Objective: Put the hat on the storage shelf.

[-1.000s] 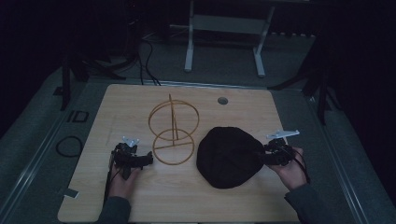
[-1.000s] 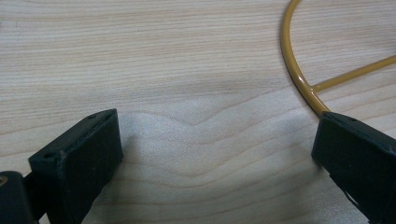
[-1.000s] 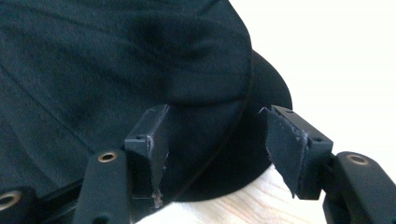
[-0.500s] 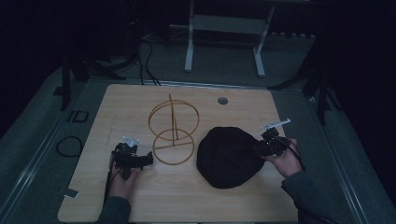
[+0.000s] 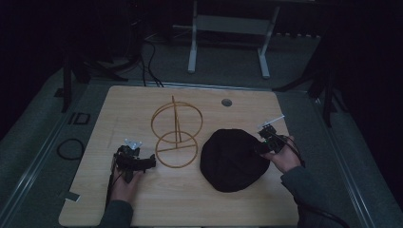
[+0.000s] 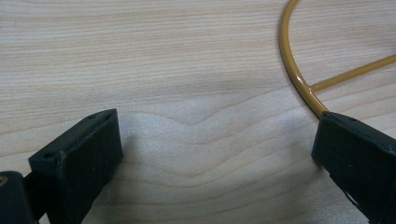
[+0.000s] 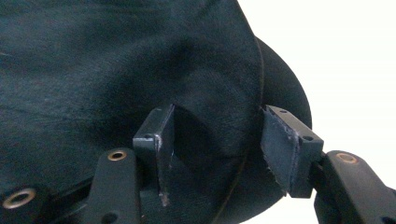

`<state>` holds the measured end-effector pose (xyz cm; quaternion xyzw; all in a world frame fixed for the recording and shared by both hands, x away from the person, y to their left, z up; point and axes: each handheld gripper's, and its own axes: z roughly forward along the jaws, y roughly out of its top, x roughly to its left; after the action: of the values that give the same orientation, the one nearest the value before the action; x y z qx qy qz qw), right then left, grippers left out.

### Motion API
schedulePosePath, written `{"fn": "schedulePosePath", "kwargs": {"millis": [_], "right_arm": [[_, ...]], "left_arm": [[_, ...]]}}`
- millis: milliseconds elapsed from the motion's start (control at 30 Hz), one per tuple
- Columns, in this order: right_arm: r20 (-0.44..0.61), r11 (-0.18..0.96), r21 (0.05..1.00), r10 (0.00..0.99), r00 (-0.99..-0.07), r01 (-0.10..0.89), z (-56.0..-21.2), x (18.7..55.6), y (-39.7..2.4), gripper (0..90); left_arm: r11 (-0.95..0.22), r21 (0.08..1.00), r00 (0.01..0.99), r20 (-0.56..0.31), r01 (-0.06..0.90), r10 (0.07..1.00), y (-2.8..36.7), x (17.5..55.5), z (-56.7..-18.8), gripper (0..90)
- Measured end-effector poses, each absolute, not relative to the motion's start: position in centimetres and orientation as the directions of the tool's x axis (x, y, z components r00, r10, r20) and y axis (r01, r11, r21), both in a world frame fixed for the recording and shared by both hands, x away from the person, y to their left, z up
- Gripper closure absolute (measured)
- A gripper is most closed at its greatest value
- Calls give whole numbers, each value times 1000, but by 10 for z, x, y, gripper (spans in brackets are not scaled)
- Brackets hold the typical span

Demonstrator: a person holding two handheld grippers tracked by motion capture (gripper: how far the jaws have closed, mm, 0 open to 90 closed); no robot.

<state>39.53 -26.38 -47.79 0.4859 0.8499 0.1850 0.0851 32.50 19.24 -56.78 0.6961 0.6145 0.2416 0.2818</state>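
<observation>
Two grippers working over a pale wooden counter (image 5: 142,209), with a floppy black fabric cap (image 5: 232,159) lying flat on the right half and a yellow-gold wire stand of two rings on a central rod (image 5: 176,133) sitting upright just left of it. Judging the main risk first: pinching too little cloth at the cap's rim, so the soft fabric slipping out on lifting, or the cap sagging and dragging across the counter into the wire stand and tipping it. Also possible: the light stand skidding if nudged by the left gripper (image 6: 215,154), since its lower ring (image 6: 299,70) is lying just beside the right-hand jaw in the left gripper view. Right gripper (image 7: 215,149) sitting at the cap's right edge, jaws apart and straddling a raised fold of the black fabric (image 7: 140,70), cloth between them but not yet clamped; whether the pads are already touching the cloth, hard to tell. Left gripper resting low over bare wood near the front left of the counter, jaws wide apart and holding nothing, the stand's base ring close by, the cap well apart from it.
</observation>
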Motion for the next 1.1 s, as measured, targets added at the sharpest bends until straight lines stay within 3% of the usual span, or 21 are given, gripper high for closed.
{"fn": "schedulePosePath", "kwargs": {"millis": [67, 367, 567, 1100], "right_arm": [[42, 461, 375, 858, -512, 804, -480, 398, -261, 543], [24, 448, 295, 880, -475, 844, -486, 408, -254, 622], [-13, 460, 253, 881, -473, 851, -486, 413, -250, 735], [35, 436, 191, 893, -450, 880, -481, 427, -259, 783]], "left_arm": [[-86, 689, 128, -10, 719, 992, 192, 325, -568, 12], [-86, 689, 128, -10, 720, 992, 192, 325, -568, 12], [-86, 689, 128, -10, 719, 992, 192, 325, -568, 12], [-86, 689, 128, -10, 719, 992, 192, 325, -568, 12]]}}
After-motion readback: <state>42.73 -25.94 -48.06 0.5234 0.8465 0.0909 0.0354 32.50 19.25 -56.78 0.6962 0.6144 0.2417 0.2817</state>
